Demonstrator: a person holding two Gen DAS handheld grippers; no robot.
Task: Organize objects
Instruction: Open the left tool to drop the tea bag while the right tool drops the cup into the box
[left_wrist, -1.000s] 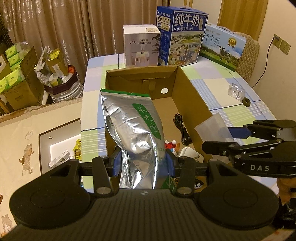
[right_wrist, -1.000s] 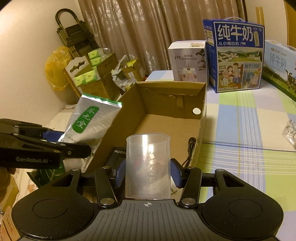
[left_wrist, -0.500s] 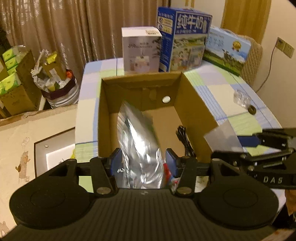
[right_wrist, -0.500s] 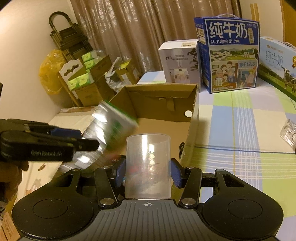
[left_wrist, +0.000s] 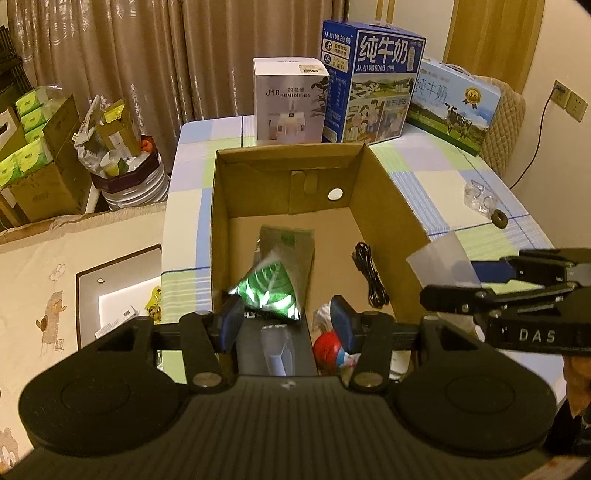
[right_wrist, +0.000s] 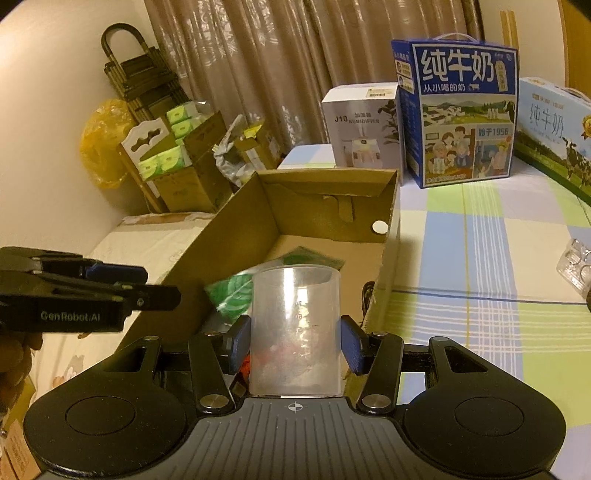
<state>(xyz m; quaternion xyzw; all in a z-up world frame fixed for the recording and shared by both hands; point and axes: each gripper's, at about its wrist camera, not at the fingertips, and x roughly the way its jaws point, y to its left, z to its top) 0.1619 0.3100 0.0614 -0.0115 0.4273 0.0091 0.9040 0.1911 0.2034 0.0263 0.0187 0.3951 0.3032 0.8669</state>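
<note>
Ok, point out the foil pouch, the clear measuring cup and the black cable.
foil pouch (left_wrist: 271, 286): left wrist view, green label.
clear measuring cup (right_wrist: 295, 325): right wrist view, front wall.
black cable (left_wrist: 371, 275): left wrist view, coiled middle.

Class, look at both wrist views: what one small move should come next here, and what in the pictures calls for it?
Probably lower the clear plastic cup into the cardboard box. The right gripper is shut on the cup at the box's near end, while the left gripper is open and the foil pouch lies inside the box, blurred.
</note>
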